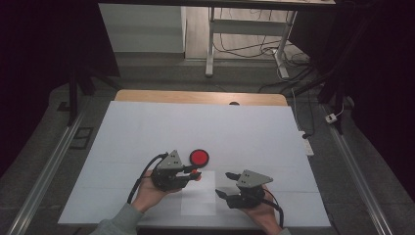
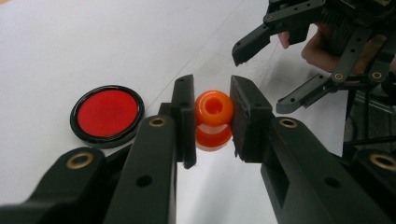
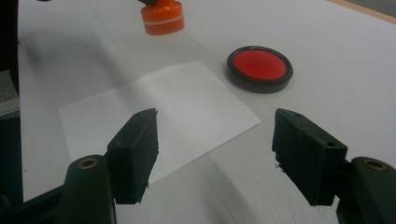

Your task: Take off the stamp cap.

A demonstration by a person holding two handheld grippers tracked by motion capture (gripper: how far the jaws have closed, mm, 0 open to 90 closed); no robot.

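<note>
An orange stamp with a round knob (image 2: 213, 109) sits between the jaws of my left gripper (image 2: 213, 100), which is shut on the knob. In the high view this gripper (image 1: 195, 174) holds the stamp (image 1: 197, 175) at the left edge of a small white paper sheet (image 1: 198, 198). A round red ink pad in a black case (image 1: 199, 157) lies just beyond it. My right gripper (image 1: 223, 183) hovers open over the right side of the sheet. Its jaws (image 3: 215, 140) stand wide apart above the paper (image 3: 159, 112), facing the stamp (image 3: 162, 18) and the pad (image 3: 259, 67).
The white table cover (image 1: 147, 127) stretches far to the back and sides, with a wooden edge (image 1: 195, 96) behind it. Metal rails run along both sides of the table. A white power strip (image 1: 307, 145) lies off the right edge.
</note>
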